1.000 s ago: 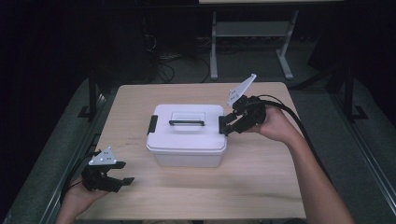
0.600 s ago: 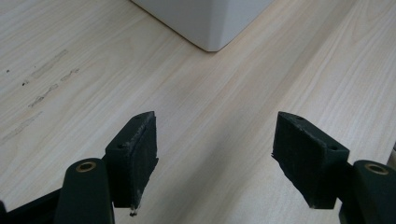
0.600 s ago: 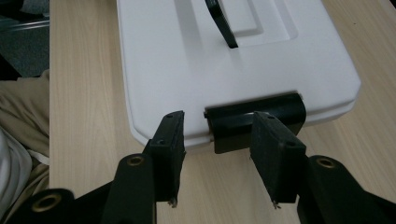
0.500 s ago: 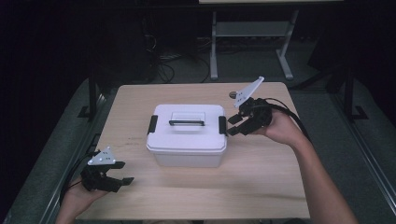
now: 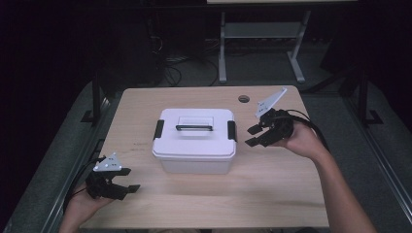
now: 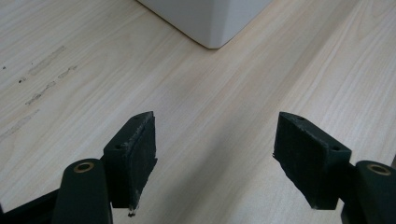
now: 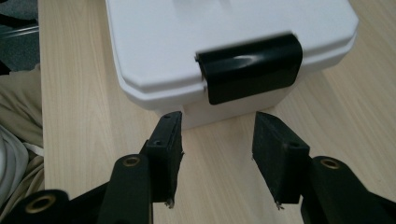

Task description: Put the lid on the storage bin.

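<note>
The white box (image 5: pixel 194 141) with a black latch (image 7: pixel 252 65) sits closed at the middle of the surface (image 5: pixel 272 194), the right tongs (image 5: pixel 255 136) parted just beside that latch, the left tongs (image 5: pixel 127 180) wide near the near left corner.

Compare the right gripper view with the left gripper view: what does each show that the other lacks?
Right gripper view alone: the black latch on the white box's end, the lid's top, and cloth at the left edge, with the right gripper open just short of the latch. Left gripper view alone: dark scuff marks on the table and just a lower corner of the box, beyond the open left gripper. Both share wood tabletop, white box, empty jaws.
</note>
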Action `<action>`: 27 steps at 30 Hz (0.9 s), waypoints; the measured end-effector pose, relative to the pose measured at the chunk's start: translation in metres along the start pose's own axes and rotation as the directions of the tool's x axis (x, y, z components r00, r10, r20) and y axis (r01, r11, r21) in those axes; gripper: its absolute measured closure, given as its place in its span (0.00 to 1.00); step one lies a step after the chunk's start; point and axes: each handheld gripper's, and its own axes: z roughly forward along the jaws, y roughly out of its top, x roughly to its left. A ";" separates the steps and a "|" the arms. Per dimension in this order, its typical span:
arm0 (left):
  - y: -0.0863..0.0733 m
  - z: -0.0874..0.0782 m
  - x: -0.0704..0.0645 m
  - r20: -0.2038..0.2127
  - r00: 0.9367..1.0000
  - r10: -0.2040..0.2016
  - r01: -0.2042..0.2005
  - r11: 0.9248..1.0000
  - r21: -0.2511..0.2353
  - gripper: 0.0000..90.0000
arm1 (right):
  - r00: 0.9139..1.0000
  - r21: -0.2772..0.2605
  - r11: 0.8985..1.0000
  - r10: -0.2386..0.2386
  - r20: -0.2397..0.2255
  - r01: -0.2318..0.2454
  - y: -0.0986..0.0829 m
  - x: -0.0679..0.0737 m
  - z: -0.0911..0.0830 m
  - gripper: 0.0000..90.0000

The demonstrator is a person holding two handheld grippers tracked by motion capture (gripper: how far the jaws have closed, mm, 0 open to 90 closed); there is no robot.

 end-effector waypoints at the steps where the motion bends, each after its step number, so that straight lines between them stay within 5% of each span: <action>1: 0.000 0.000 0.000 0.000 1.000 -0.001 0.001 1.000 0.000 0.32 | 1.000 0.000 1.000 -0.001 0.002 0.001 -0.002 0.000 0.000 0.57; 27: -0.001 -0.002 0.000 -0.006 1.000 -0.008 0.008 1.000 -0.004 0.32 | 0.998 0.002 0.998 0.067 0.022 -0.067 -0.041 -0.001 0.005 0.45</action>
